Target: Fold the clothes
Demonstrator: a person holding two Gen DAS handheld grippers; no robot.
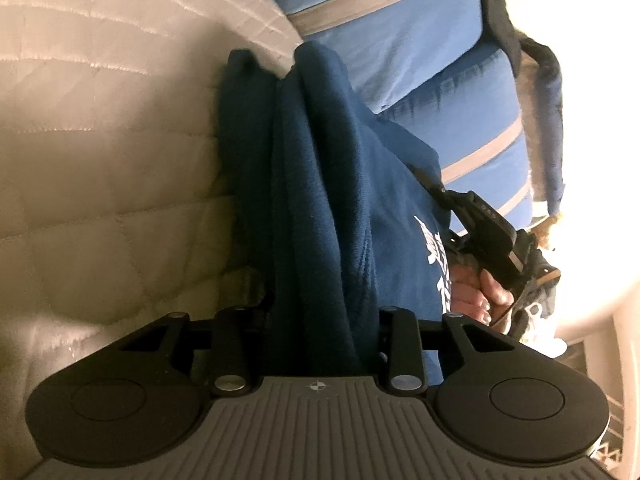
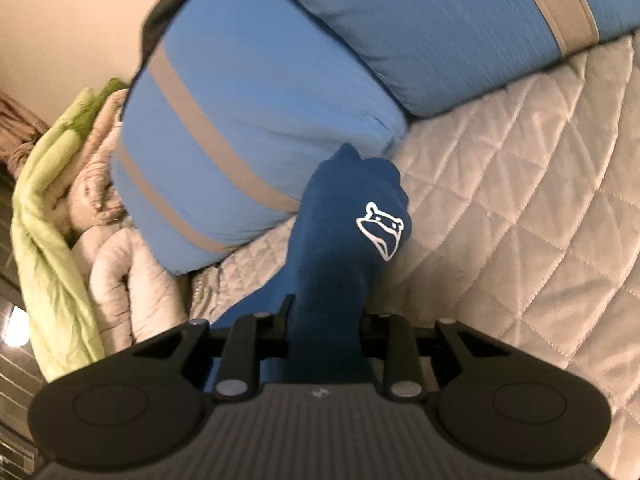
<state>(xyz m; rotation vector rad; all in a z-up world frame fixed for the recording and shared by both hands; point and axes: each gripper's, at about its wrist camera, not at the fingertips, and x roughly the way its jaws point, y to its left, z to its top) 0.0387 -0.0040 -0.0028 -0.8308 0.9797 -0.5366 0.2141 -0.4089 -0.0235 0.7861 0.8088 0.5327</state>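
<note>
Both grippers grip the same garment, a navy blue sweatshirt (image 1: 320, 184), lifted off the quilted beige bedcover (image 1: 100, 140).

Left gripper (image 1: 320, 344): jaws narrowed on a thick bunch of the fabric, which runs straight out from between them, away from the camera toward the blue pillows (image 1: 400, 40). White lettering shows on the fabric's right side.

Right gripper (image 2: 326, 340): jaws likewise closed down on a gathered fold; the cloth rises ahead of them, a white animal-head logo (image 2: 382, 230) on its right face. In the left wrist view this gripper sits to the right, just beside the garment's edge, with the person's hand (image 1: 476, 288) wrapped round its handle.

Key relation: the sweatshirt hangs bunched between the two holds, its long axis running forward from each set of fingers toward the pillows. The two grippers look near each other, so the cloth between them is slack and creased.

Judgement: the next move likely calls for drawing the hands apart to stretch the held edge before laying it flat on the bedcover. A green blanket (image 2: 52, 216) lies well off to the left, clear of the work.
</note>
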